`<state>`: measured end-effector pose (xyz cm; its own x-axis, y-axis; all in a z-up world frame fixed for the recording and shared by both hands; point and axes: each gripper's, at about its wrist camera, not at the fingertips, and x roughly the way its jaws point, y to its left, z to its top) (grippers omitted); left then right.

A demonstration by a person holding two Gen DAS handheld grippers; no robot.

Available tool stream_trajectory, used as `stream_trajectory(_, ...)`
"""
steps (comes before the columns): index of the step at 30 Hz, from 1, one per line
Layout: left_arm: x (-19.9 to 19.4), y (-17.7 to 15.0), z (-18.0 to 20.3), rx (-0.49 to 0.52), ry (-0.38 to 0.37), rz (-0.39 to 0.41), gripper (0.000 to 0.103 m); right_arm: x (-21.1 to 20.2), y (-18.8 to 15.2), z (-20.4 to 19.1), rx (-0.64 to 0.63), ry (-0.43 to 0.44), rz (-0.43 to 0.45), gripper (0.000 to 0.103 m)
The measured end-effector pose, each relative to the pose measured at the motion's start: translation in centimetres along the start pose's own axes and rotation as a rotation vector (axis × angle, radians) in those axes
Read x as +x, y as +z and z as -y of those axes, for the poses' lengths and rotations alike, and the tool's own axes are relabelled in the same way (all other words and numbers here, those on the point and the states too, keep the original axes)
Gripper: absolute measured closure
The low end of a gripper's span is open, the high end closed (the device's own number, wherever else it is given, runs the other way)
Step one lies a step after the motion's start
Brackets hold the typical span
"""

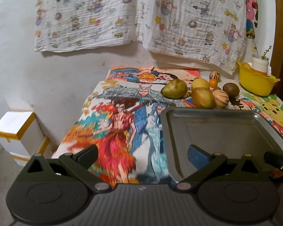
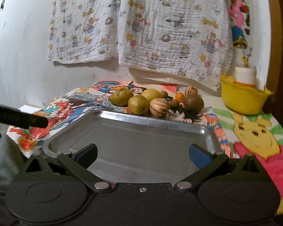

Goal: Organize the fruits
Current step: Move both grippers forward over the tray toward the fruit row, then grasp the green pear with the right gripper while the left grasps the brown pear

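Several fruits lie in a cluster behind an empty metal tray (image 1: 269, 130) (image 2: 207, 133). Among them are a green pear (image 1: 174, 88) (image 2: 121, 97), a yellow-green round fruit (image 1: 202, 97) (image 2: 138, 104), a striped fruit (image 1: 220, 98) (image 2: 159, 107), a brown kiwi (image 1: 231, 89) (image 2: 193, 103) and a small orange fruit (image 1: 213, 83) (image 2: 179, 96). My left gripper (image 1: 142, 156) is open at the tray's near left corner, over the cartoon cloth. My right gripper (image 2: 143, 155) is open above the tray's near edge. Both are empty and well short of the fruits.
A yellow bowl (image 1: 256, 83) (image 2: 241, 99) holding a white jar stands at the back right. Patterned cloths hang on the wall behind. White boxes (image 1: 18, 131) sit low on the left. The left gripper's dark body (image 2: 18, 119) pokes in from the left of the right wrist view.
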<state>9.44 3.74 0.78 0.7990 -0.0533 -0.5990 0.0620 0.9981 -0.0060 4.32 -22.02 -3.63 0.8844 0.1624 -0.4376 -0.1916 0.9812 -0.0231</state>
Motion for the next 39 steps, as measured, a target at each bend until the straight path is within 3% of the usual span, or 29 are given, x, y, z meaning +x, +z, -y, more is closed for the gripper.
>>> stream_trajectory(3, 1.8, 1.8, -0.3, 0.037, -0.013, -0.004, 0.000, 1.4, 1.2, 0.4, -0.036, 0.014, -0.001, 0.000)
stream_trajectory(12, 8.2, 7.4, -1.4, 0.069, -0.156, -0.052, 0.000, 6.4, 5.3, 0.8, -0.147, 0.093, -0.030, 0.000)
stream_trajectory(23, 16.6, 11.2, -1.5, 0.101, -0.308, -0.071, 0.000, 12.9, 8.5, -0.2, -0.295, 0.137, -0.049, 0.003)
stream_trajectory(30, 20.7, 12.5, -1.6, 0.110, -0.436, -0.091, 0.002, 16.8, 9.4, -0.8, -0.339, 0.164, -0.098, 0.012)
stream_trajectory(39, 24.1, 13.2, -0.5, 0.086, -0.527, -0.127, 0.020, 19.9, 9.3, -2.4, -0.391, 0.173, -0.135, 0.029)
